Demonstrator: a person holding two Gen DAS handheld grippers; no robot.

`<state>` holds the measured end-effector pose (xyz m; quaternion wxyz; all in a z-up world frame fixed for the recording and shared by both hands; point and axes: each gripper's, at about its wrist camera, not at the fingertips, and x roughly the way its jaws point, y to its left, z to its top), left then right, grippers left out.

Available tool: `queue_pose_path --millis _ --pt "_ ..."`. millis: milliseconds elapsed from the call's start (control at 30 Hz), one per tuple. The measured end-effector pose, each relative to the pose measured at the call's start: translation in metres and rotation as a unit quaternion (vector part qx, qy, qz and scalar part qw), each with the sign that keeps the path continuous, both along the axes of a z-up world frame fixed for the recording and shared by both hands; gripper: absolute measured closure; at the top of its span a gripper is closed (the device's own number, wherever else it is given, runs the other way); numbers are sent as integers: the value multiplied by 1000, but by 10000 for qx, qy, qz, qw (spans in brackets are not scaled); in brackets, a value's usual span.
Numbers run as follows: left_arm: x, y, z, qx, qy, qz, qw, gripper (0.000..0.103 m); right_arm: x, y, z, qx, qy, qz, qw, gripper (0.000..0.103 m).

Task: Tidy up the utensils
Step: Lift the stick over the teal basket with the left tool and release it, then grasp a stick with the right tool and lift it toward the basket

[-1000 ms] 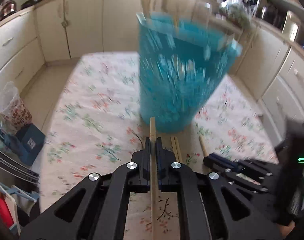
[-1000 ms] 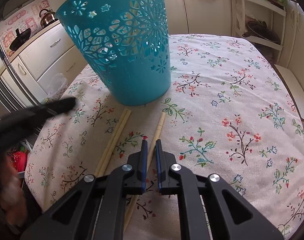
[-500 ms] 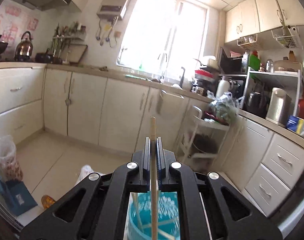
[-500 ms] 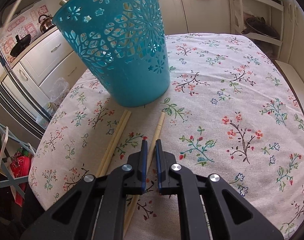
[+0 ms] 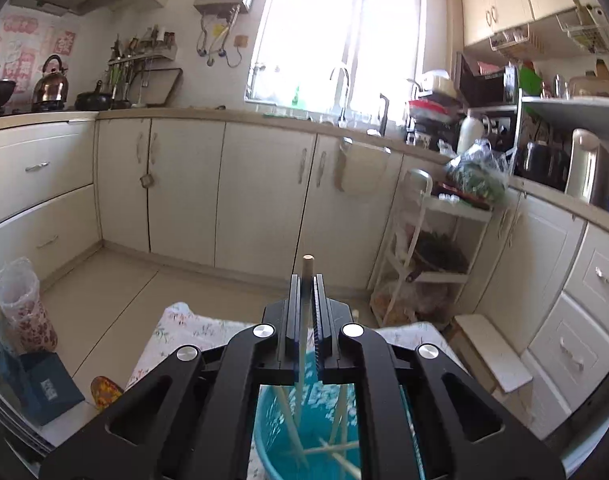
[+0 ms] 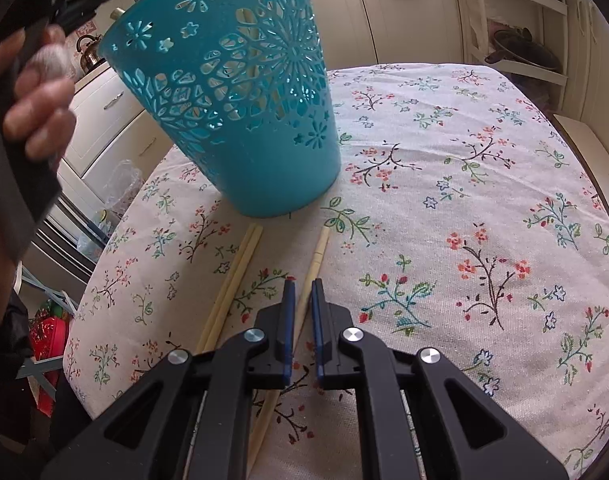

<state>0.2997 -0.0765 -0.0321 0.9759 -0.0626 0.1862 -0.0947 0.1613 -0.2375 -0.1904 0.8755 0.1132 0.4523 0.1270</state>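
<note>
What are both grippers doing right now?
Left gripper: shut on a chopstick, above the basket.
Right gripper: open, empty, straddling a chopstick on the table.

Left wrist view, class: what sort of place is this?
Most likely a home kitchen: cream base cabinets under a long countertop, a curved metal sink tap below the bright window, and a steel kettle.

You've got a teal basket with cut-out flower patterns, pale wooden chopsticks on a white tablecloth printed with red, blue and green sprigs, and black grippers with blue pads.
</note>
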Motion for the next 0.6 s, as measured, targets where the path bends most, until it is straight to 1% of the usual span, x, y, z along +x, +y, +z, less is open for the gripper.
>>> queue_pose_path --millis 100,167,200,233,333,367,400,467,500,567,600 --pt "-9 4 -8 84 143 -63 9998 96 0 0 0 6 3 6 10000 94" --pt "-16 12 -8 99 168 -44 9998 88 0 0 0 2 2 10 10000 94" --pt "-21 17 -7 80 168 -11 9998 73 0 0 0 -10 -1 11 10000 94" --pt "-27 24 -6 44 154 48 9999 56 0 1 0 -19 -3 17 10000 94" --pt "-50 46 -1 -2 12 281 9996 36 -1 2 1 -87 -21 45 9999 94" --pt "-57 52 -1 -13 2 357 9994 33 -1 3 1 -122 -32 62 9999 94" --pt "-62 59 -3 -31 7 430 9991 28 -1 4 1 -163 -43 89 9998 94" --pt "-76 77 -16 -75 137 648 9978 22 -2 6 2 -176 -21 129 9998 94" --pt "-79 86 -26 -85 290 736 9968 19 -2 5 2 -135 15 129 9998 94" --pt "-82 95 -51 -12 656 843 9943 18 -3 5 2 -111 82 170 9998 94" --pt "-81 98 -65 50 850 876 9925 18 -4 7 3 -185 77 211 9996 94"
